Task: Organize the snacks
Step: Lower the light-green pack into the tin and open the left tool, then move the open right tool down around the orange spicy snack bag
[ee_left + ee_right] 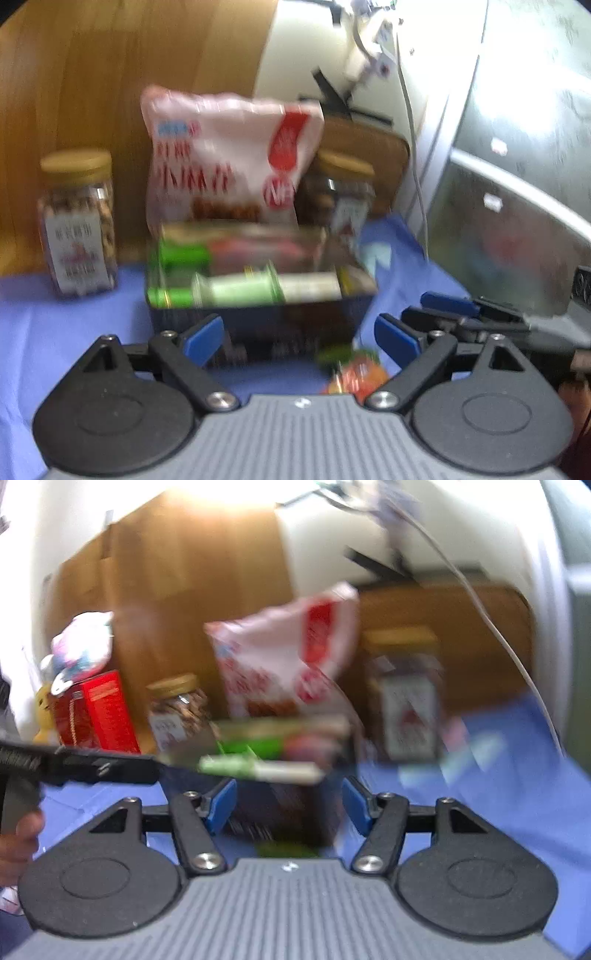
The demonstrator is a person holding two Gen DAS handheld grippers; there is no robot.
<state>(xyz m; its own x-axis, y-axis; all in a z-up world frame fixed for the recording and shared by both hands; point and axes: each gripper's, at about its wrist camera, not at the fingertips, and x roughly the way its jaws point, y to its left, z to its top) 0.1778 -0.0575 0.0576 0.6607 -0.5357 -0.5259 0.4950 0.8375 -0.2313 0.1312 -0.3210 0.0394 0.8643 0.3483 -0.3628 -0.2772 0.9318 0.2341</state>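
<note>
Mostly blurred | left fingers (299, 338) spread, empty | right fingers (290, 805) spread | box (258, 317) labels unreadable

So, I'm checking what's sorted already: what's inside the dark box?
The dark box holds green and white snack packets, lying flat; the pink-and-red bag stands at its back. Anything beneath them is hidden.

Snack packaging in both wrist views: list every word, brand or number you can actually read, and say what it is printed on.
None can be read for certain; both views are motion-blurred.
Pink snack bag: red and blue print, illegible.
Left jar: label characters blurred.
Right jar: label blurred.
Red box: small print, unreadable.
</note>
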